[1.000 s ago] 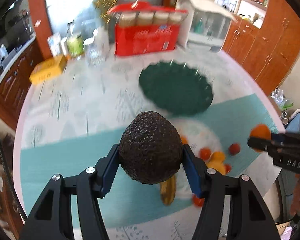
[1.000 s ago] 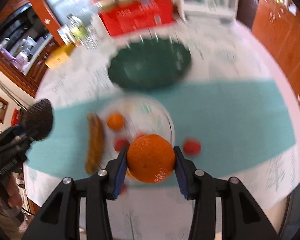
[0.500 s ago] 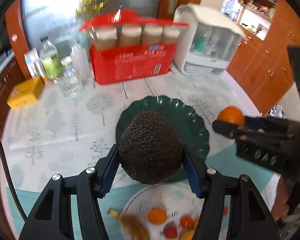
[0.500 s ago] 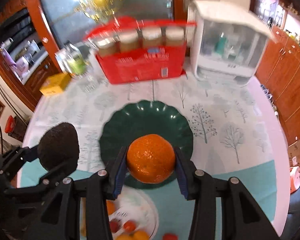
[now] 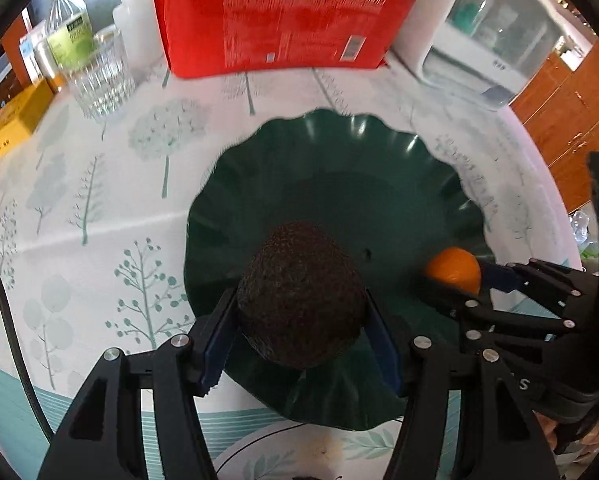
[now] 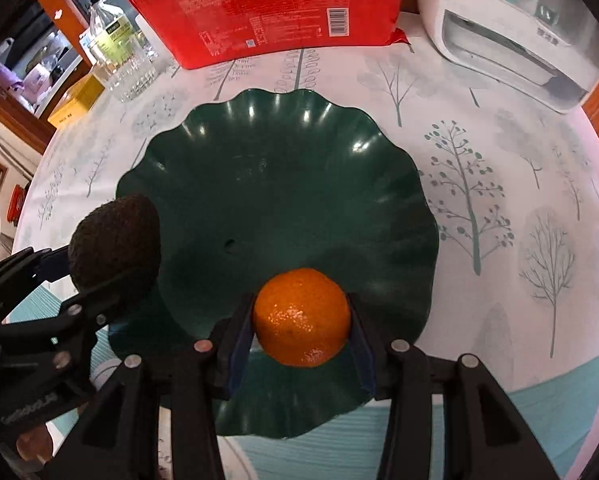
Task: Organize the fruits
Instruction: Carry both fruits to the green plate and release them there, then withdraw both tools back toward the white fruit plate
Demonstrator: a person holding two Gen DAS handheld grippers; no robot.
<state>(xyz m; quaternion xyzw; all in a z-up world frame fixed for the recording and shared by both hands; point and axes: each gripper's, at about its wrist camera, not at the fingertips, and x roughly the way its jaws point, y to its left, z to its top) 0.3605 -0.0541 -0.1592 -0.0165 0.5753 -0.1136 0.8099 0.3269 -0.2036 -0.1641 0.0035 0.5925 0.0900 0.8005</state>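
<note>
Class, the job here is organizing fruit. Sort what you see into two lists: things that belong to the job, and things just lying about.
Belongs to the job:
avocado in the left gripper
orange in the right gripper
green plate

Just lying about:
red package
glass tumbler
bottle
yellow box
white appliance

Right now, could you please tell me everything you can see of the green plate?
The green plate is dark, glossy and round, with a wavy scalloped rim and a shallow dished middle; it looks like glazed ceramic or plastic. It lies flat on the tree-print tablecloth, in front of the red package. Nothing rests inside it yet.
</note>
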